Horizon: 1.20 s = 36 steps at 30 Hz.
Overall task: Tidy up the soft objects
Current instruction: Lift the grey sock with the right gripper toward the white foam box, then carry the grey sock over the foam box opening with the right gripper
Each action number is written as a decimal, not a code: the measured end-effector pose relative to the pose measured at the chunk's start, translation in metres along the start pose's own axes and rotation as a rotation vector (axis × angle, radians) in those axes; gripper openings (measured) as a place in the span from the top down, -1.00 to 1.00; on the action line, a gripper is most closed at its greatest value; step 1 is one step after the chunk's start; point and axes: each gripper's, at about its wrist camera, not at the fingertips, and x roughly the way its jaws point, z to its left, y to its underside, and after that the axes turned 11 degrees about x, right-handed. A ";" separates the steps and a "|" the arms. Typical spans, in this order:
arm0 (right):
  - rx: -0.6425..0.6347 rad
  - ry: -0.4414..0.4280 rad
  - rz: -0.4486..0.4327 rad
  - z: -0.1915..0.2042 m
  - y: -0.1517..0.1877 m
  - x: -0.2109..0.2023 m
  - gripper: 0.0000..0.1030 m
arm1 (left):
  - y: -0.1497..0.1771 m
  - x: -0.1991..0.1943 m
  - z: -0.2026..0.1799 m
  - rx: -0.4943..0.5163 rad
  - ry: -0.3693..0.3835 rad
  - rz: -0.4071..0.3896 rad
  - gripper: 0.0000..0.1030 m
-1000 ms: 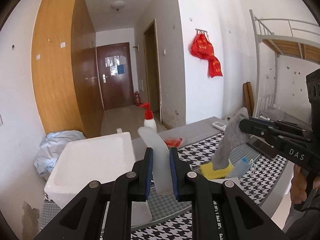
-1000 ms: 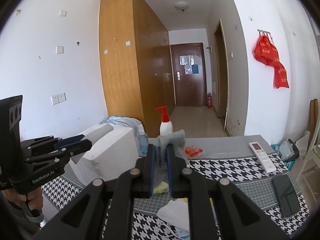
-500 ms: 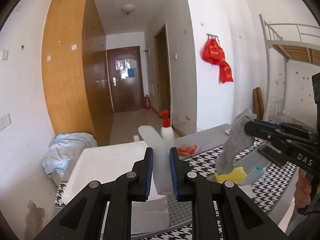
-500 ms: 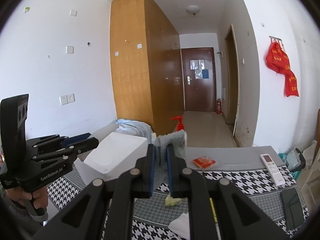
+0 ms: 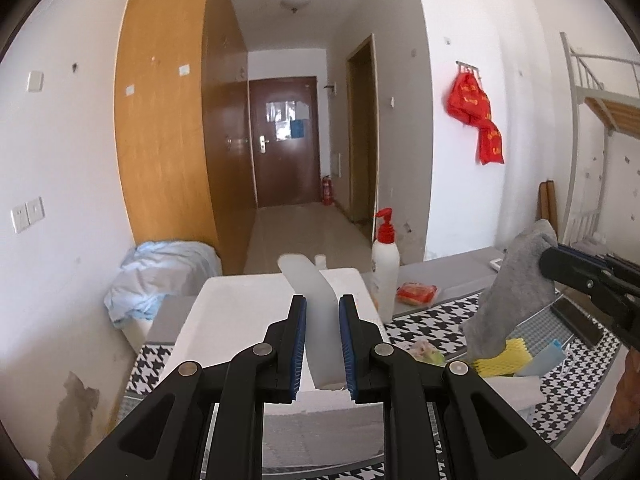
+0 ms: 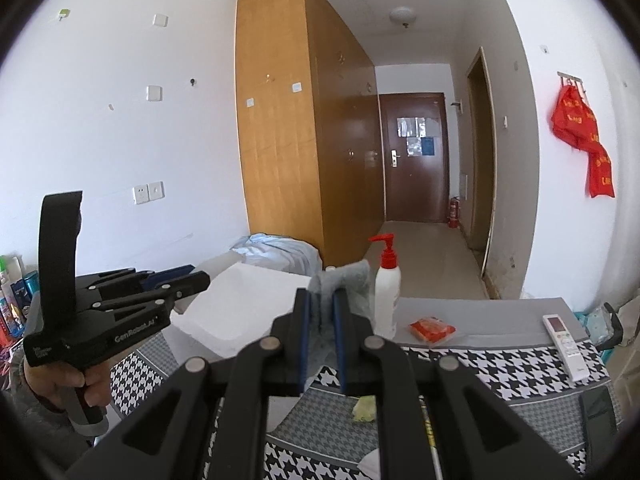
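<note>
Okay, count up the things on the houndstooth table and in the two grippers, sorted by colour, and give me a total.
White: 4 – foam box, pump bottle, remote control, translucent foam strip held by left gripper
Grey: 1 – cloth held by right gripper
Red: 1 – snack packet
Yellow: 1 – foam net
Black: 1 – phone
Total: 8

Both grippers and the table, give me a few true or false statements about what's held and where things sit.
1. The left gripper is shut on a white foam strip. True.
2. The right gripper is open and holds nothing. False: it is shut on a grey cloth.
3. The pump bottle has a red top. True.
4. The remote lies inside the white foam box. False: it lies on the table's right side.
</note>
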 end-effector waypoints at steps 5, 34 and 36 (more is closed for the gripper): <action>-0.001 0.005 0.016 -0.001 -0.001 0.009 0.72 | 0.001 0.010 0.007 -0.004 -0.024 0.022 0.65; 0.009 0.048 0.038 0.011 -0.004 0.028 0.72 | 0.011 0.020 0.035 -0.059 -0.074 0.014 -0.95; 0.006 0.048 0.037 0.012 -0.005 0.029 0.72 | 0.011 0.016 0.038 -0.060 -0.090 0.004 -0.98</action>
